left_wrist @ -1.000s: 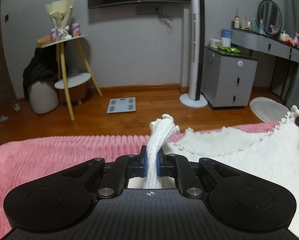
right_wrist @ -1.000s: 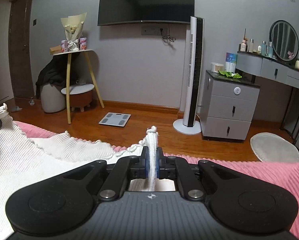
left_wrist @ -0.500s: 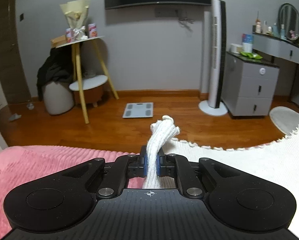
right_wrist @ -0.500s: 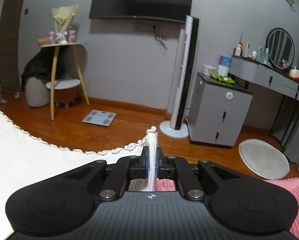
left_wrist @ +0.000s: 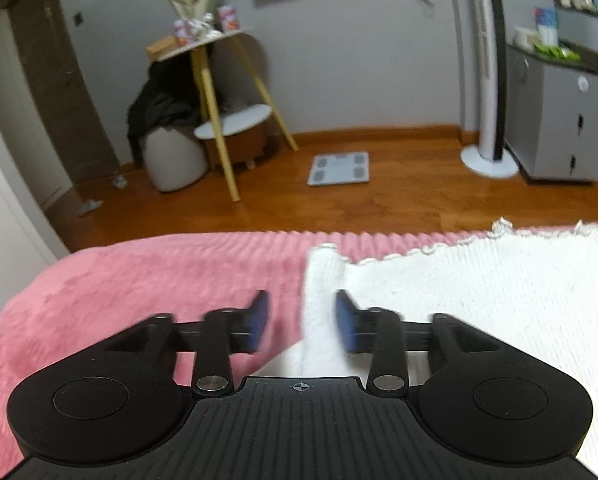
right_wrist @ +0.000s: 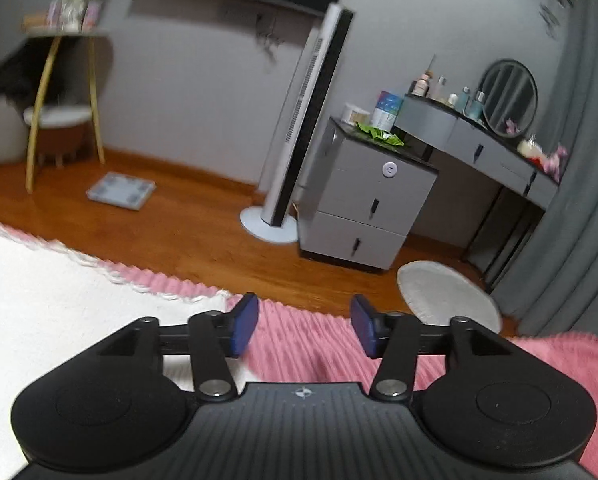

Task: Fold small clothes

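A white ribbed knit garment (left_wrist: pixel 479 288) with a scalloped edge lies spread on the pink ribbed bed cover (left_wrist: pixel 139 280). My left gripper (left_wrist: pixel 302 322) is open; a raised fold of the garment's corner (left_wrist: pixel 323 280) stands loose between its blue pads, apart from both. In the right wrist view the garment (right_wrist: pixel 59 292) lies at the left. My right gripper (right_wrist: pixel 304 326) is open and empty over the pink cover (right_wrist: pixel 299 332), just right of the garment's edge.
Beyond the bed's far edge is wooden floor with a bathroom scale (left_wrist: pixel 339 168), a tower fan (right_wrist: pixel 299 140), a grey drawer cabinet (right_wrist: pixel 371 196), a round white rug (right_wrist: pixel 447 296), a yellow-legged side table (left_wrist: pixel 219 92) and a grey curtain (right_wrist: pixel 579 200).
Both grippers have opened and let go of the garment's corners. The garment has come down from the air and now lies on the pink cover. Both views tilt lower.
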A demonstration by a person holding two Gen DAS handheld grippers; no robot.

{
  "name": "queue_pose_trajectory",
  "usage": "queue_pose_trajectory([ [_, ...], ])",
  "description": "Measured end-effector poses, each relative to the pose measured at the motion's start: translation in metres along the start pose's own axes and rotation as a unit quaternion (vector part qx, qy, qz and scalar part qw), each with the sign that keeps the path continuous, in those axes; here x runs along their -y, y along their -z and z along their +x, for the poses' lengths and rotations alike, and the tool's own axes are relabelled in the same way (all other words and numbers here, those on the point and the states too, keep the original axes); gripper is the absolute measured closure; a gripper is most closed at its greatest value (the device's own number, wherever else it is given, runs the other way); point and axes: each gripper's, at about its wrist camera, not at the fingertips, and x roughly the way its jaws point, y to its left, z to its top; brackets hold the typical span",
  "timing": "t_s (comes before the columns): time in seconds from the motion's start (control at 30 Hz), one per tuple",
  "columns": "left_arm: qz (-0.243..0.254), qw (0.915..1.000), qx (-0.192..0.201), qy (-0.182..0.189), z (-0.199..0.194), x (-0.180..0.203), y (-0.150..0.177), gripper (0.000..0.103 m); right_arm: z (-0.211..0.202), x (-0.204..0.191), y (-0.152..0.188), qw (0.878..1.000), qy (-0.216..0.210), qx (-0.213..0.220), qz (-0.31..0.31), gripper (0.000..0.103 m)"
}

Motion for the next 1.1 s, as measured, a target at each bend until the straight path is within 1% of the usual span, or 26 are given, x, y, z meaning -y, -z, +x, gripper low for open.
queue_pose_trajectory([
  [0.03,-0.007,1.0,0.001,0.007,-0.006,-0.005,0.002,0.057,-0.014,0.005,0.005,1.0,-0.019,0.003,0.014,0.046],
  [0.13,-0.042,0.9987,0.002,0.028,-0.035,-0.019,0.012,0.048,-0.059,0.014,0.025,0.995,-0.079,0.011,0.054,0.043],
  [0.2,-0.068,0.9962,0.006,0.053,-0.06,-0.032,0.029,0.034,-0.088,0.019,0.041,0.99,-0.121,0.012,0.07,0.042],
  [0.27,-0.09,0.994,0.008,0.062,-0.082,-0.043,0.048,0.03,-0.111,0.023,0.056,0.984,-0.153,0.014,0.084,0.042],
  [0.3,-0.094,0.9934,0.004,0.065,-0.09,-0.047,0.059,0.03,-0.118,0.025,0.059,0.981,-0.173,0.012,0.086,0.042],
  [0.37,-0.109,0.9923,-0.008,0.059,-0.101,-0.055,0.079,0.03,-0.132,0.026,0.064,0.975,-0.203,0.007,0.089,0.042],
  [0.4,-0.117,0.9915,-0.018,0.055,-0.104,-0.06,0.088,0.03,-0.139,0.026,0.067,0.973,-0.213,0.011,0.086,0.042],
  [0.47,-0.145,0.9874,-0.036,0.053,-0.105,-0.07,0.101,0.03,-0.152,0.024,0.07,0.974,-0.209,0.022,0.086,0.042],
  [0.53,-0.184,0.9787,-0.057,0.072,-0.107,-0.078,0.115,0.03,-0.16,0.022,0.077,0.971,-0.215,0.024,0.101,0.042],
  [0.57,-0.199,0.9741,-0.064,0.085,-0.107,-0.083,0.119,0.03,-0.16,0.02,0.081,0.969,-0.221,0.017,0.106,0.042],
  [0.63,-0.211,0.969,-0.067,0.109,-0.108,-0.086,0.122,0.03,-0.154,0.015,0.085,0.967,-0.237,0.001,0.097,0.048],
  [0.7,-0.216,0.9651,-0.066,0.132,-0.108,-0.085,0.123,0.029,-0.152,0.011,0.091,0.97,-0.228,-0.002,0.086,0.052],
  [0.73,-0.22,0.9627,-0.07,0.142,-0.105,-0.085,0.123,0.029,-0.151,0.009,0.092,0.97,-0.228,-0.006,0.086,0.056],
  [0.8,-0.229,0.9589,-0.078,0.148,-0.098,-0.083,0.122,0.029,-0.146,0.006,0.093,0.969,-0.224,-0.019,0.099,0.075],
  [0.87,-0.236,0.9566,-0.083,0.15,-0.091,-0.081,0.121,0.029,-0.142,0.004,0.096,0.969,-0.222,-0.025,0.108,0.083],
  [0.9,-0.236,0.9564,-0.083,0.151,-0.089,-0.081,0.119,0.029,-0.137,0.005,0.096,0.968,-0.225,-0.028,0.109,0.083],
  [1.0,-0.224,0.9591,-0.081,0.153,-0.086,-0.078,0.115,0.029,-0.13,0.005,0.101,0.966,-0.235,-0.03,0.102,0.083],
  [1.1,-0.223,0.9588,-0.082,0.155,-0.083,-0.08,0.113,0.028,-0.127,0.005,0.103,0.966,-0.242,-0.03,0.092,0.082],
])
